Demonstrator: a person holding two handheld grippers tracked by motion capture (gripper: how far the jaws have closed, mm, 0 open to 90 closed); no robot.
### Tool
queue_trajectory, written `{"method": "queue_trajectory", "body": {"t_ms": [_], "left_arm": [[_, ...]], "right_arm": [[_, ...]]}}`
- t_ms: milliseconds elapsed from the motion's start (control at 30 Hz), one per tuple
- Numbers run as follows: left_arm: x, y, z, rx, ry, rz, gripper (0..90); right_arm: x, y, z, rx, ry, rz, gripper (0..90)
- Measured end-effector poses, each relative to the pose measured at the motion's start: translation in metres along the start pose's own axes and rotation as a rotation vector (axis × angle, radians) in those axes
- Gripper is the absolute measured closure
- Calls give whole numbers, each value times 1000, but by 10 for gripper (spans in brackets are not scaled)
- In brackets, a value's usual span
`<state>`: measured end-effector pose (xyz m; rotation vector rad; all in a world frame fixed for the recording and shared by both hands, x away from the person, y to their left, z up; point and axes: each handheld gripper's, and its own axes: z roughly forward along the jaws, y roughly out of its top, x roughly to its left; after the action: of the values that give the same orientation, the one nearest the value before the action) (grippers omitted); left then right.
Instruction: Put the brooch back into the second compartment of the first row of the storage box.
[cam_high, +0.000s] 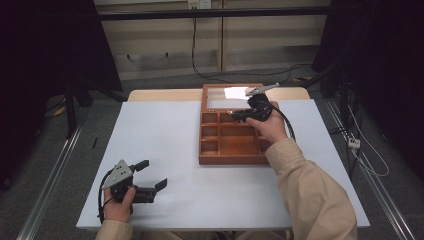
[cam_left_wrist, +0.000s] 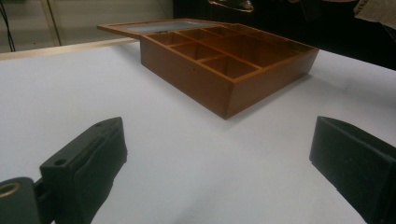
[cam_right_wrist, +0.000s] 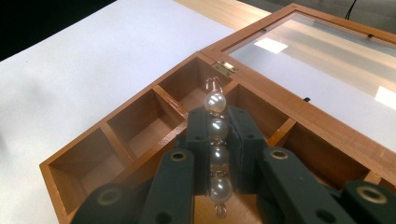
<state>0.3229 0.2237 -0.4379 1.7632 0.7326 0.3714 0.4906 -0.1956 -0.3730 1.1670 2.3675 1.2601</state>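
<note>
A short string of pearl beads (cam_right_wrist: 217, 149), four white pearls with small metal links at both ends, is clamped between the jaws of the right hand-held gripper (cam_right_wrist: 217, 140). The beads run along the jaws, the top pearl standing clear beyond the jaw tips and the bottom one hanging just below them. The string is held in the air above the wooden box (cam_right_wrist: 140, 135), over the compartments next to the hinge.

The box is an orange-brown tray divided into several open compartments, all of which look empty in the right gripper view. Its glass-panelled lid (cam_right_wrist: 327, 56) is swung fully open and lies flat behind the box, joined by a small brass hinge (cam_right_wrist: 223, 68). In the high view the box (cam_high: 230, 150) sits on the white surface (cam_high: 165, 135), and the right hand-held gripper (cam_high: 242, 116) is over the far part of the box, with the person's right hand (cam_high: 272, 125) and beige sleeve (cam_high: 310, 190) reaching across the box's right side.

The left hand-held gripper (cam_high: 150, 175) rests well apart from the box, toward the near left corner of the surface, held in the person's left hand (cam_high: 120, 202). Its jaws stand wide apart with nothing between them, and in the left gripper view they frame the box (cam_left_wrist: 224, 70) from its near corner.
</note>
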Motion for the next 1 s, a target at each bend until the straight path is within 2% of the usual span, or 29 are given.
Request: {"method": "queue_trajectory", "body": {"t_ms": [1000], "left_arm": [[0, 0, 2, 3, -5, -2, 37]], "right_arm": [[-9, 1, 18, 5, -15, 33, 801]]}}
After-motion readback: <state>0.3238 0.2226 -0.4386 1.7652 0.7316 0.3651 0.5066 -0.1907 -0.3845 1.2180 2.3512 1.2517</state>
